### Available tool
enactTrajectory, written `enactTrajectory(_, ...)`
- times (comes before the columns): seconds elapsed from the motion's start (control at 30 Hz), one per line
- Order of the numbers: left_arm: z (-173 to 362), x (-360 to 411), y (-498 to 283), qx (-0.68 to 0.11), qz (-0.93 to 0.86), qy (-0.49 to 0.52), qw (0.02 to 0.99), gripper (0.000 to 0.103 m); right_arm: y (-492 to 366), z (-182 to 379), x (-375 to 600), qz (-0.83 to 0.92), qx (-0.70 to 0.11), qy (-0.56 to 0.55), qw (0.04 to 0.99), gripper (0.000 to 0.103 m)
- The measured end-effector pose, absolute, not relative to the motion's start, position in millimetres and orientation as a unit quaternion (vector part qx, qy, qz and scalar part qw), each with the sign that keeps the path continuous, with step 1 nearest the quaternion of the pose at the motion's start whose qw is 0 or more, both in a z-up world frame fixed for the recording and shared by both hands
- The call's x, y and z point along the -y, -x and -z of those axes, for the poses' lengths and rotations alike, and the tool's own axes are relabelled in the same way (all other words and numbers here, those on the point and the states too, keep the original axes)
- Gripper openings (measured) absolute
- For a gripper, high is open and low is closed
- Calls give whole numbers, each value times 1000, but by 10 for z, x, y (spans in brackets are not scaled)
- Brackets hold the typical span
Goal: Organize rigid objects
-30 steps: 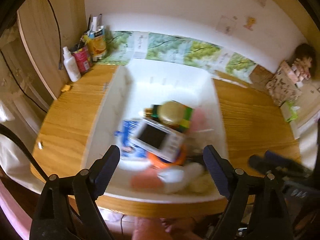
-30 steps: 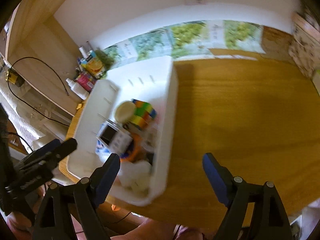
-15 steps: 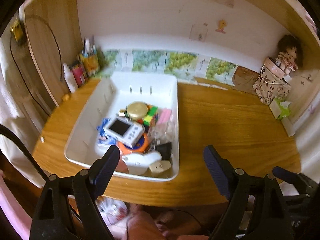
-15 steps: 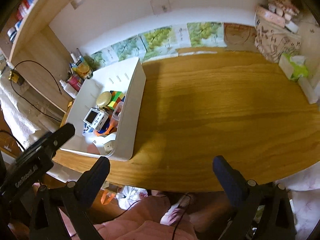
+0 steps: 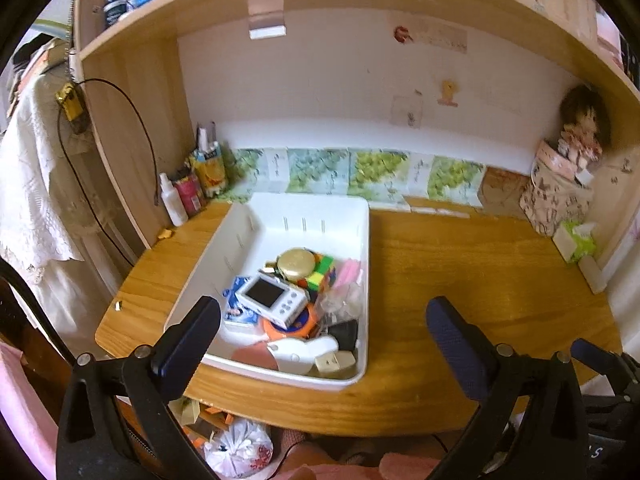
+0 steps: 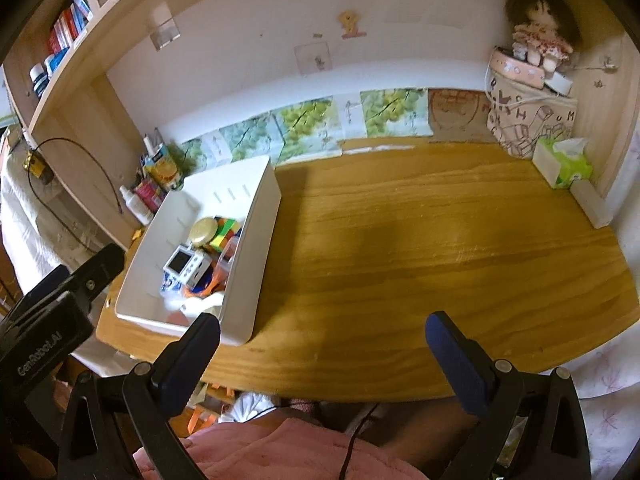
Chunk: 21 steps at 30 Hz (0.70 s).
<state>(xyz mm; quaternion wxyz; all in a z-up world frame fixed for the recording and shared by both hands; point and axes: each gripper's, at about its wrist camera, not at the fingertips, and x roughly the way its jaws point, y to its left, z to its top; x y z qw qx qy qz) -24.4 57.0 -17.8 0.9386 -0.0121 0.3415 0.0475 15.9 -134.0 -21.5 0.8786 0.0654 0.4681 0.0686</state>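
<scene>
A white tray sits on the left half of the wooden desk. Piled in its near part are a white handheld device with a dark screen, a round gold tin, a coloured cube, an orange item, a blue packet and several small white and black pieces. My left gripper hangs above the tray's near edge, its jaws opening with nothing between them. My right gripper stands open and empty over the desk's front edge, right of the tray.
Bottles and cartons crowd the back left corner. A doll on a patterned bag and a tissue box stand at the back right. A shelf runs overhead. A plastic bag lies under the desk; a person's pink clothing is below.
Both grippers have drawn back and up from the tray, so more of the desk and shelf shows. Both pairs of jaws stand wider than a second ago.
</scene>
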Motion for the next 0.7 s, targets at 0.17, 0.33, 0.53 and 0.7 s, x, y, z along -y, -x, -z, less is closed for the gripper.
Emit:
enactTrajectory(0.17,139,-540,250,-321,-68,-5,945,103,-188,153,1304,-67,-443,-49,893,103)
enactTrajectory(0.33,77,-461,247,-298,-80,-24,951,103,-219,111,1275,-71,-429,-36,900,103)
enactTrajectory(0.53,45,-384,225,-284,-82,-43,954,103,-286,123,1252,-78,-427,-29,900,103)
enactTrajectory(0.7,39,-348,204,-282,-81,-49,955,103,-325,139,1243,-83,-430,-24,899,103)
